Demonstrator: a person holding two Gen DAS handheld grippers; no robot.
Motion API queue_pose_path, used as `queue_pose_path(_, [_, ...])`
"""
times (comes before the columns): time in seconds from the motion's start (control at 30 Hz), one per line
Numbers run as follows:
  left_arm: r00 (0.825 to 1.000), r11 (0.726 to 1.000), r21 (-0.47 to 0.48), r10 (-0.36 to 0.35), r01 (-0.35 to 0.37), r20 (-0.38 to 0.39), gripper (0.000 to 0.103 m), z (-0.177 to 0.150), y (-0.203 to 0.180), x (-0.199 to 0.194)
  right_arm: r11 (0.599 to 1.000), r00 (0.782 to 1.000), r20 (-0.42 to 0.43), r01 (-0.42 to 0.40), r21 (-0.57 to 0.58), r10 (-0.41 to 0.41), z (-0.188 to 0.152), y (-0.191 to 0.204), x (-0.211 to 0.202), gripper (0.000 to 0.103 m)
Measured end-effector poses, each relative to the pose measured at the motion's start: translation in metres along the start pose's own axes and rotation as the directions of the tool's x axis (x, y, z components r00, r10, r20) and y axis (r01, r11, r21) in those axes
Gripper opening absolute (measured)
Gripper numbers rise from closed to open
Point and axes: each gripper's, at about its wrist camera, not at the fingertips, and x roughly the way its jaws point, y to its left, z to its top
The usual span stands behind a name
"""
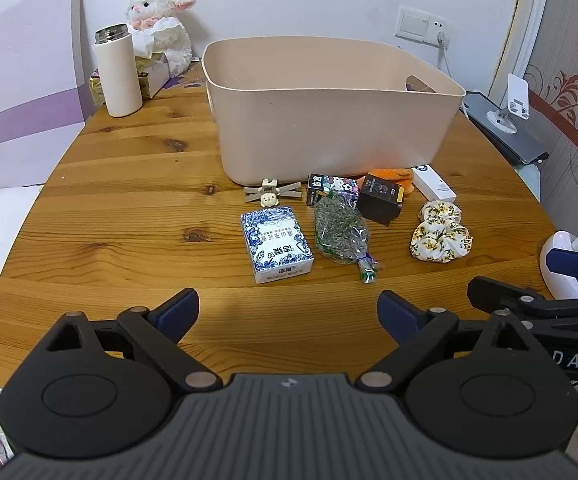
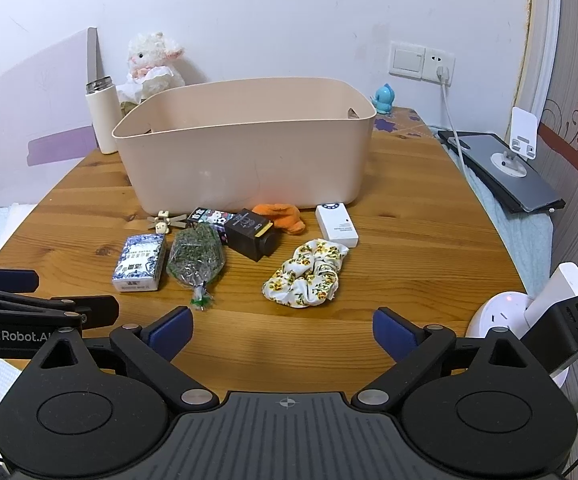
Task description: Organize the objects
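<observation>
Left wrist view: left gripper [image 1: 288, 312] hovers over near edge of wooden table [image 1: 129, 216], jaws spread wide, nothing between the blue pads [image 1: 177, 312].
Right wrist view: right gripper [image 2: 283, 332] also low over near edge, jaws wide apart, holding nothing; blue pads [image 2: 171, 334] clear of all items.
Grippers rel. to each other: side by side – each shows at the edge of the other's view.
Bin: beige plastic tub [image 1: 329, 120] at far centre of table, upright, handle cut-out in its right end wall; inside mostly hidden by near wall.
Item row, just near of bin, left to right: small toy w/ grey propeller-like blades [image 1: 269, 193]; patterned small box [image 1: 331, 188]; black box [image 1: 381, 198], tilted; orange soft thing [image 2: 283, 218] behind black box, touching bin wall or nearly – can't tell; white box [image 2: 336, 225].
Nearer row: blue-white tissue pack [image 1: 276, 243] at left; clear bag of dried green herbs [image 1: 341, 230] just right of it, top end overlapping patterned box; floral scrunchie [image 2: 309, 272] at right, apart from the bag.
Far left bkgd: white flask w/ steel top [image 1: 117, 74], plush lamb [image 1: 161, 28] behind it.
Far right: blue figurine [image 2: 385, 98] beyond bin by wall; wall socket w/ white cable [image 2: 443, 68].
Right off table: dark flat device w/ white stand [image 2: 517, 148] on it.
Near right: white round base w/ charger [image 2: 501, 316].
</observation>
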Motion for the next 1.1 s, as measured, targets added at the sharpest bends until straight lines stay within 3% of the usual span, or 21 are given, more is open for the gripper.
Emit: queue_pose_path(1.1, [0.999, 1.000, 0.008, 0.014, -0.014, -0.047, 0.096, 0.013, -0.002, 0.037, 1.000, 0.998, -0.061, -0.007, 0.012, 0.008, 0.011, -0.009, 0.038, 0.098])
